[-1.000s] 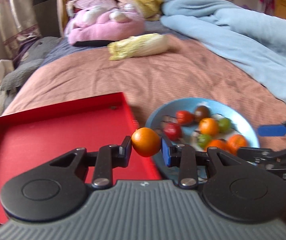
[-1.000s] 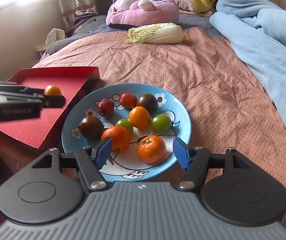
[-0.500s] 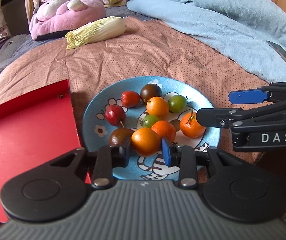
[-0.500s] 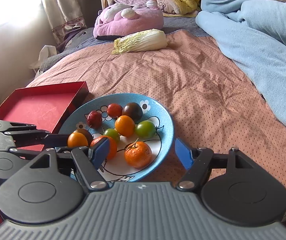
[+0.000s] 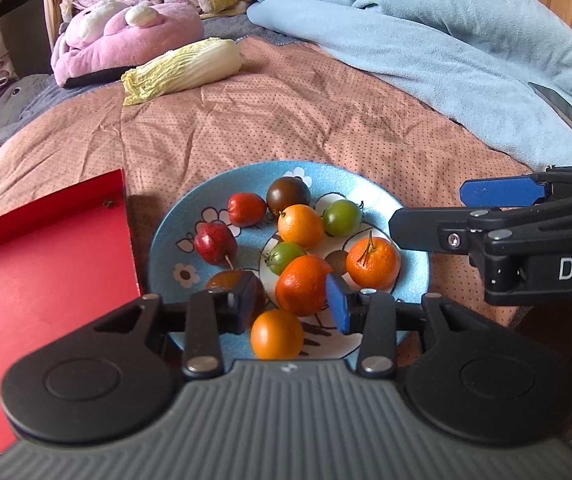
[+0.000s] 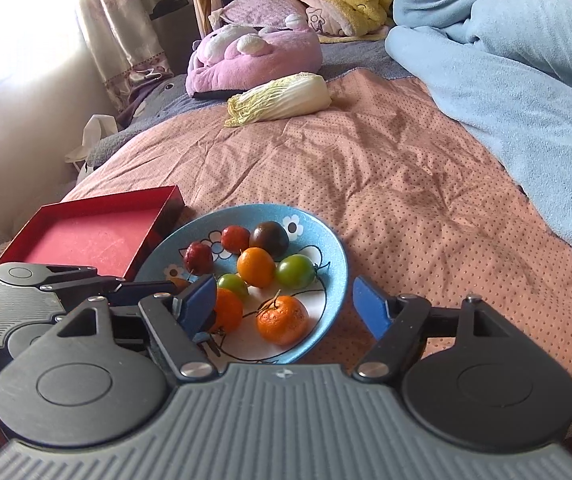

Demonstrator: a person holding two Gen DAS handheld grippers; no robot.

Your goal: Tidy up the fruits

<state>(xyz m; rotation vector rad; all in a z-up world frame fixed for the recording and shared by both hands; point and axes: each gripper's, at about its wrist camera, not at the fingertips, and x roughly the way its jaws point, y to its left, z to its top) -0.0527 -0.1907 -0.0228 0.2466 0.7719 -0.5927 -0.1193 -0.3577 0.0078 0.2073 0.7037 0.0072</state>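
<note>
**Left gripper lets go over the fruit plate**

Left gripper [image 5: 291,304] jaws have just been opening; nothing clamped, the small orange fruit [image 5: 277,334] sits loose just below the pads on the near part of the blue plate [image 5: 410,236]. Right gripper [image 6: 286,304] jaws wide apart, holding nothing, over the stemmed mandarin [image 6: 283,319]. Plate also holds green, red and dark tomatoes. Red tray [image 5: 46,276] left, touching the plate rim. Napa cabbage [image 5: 184,70] farther back on the pink bedspread [image 5: 286,120]. Blue blanket [image 5: 426,48], pink plush [image 5: 126,36] behind.
</note>
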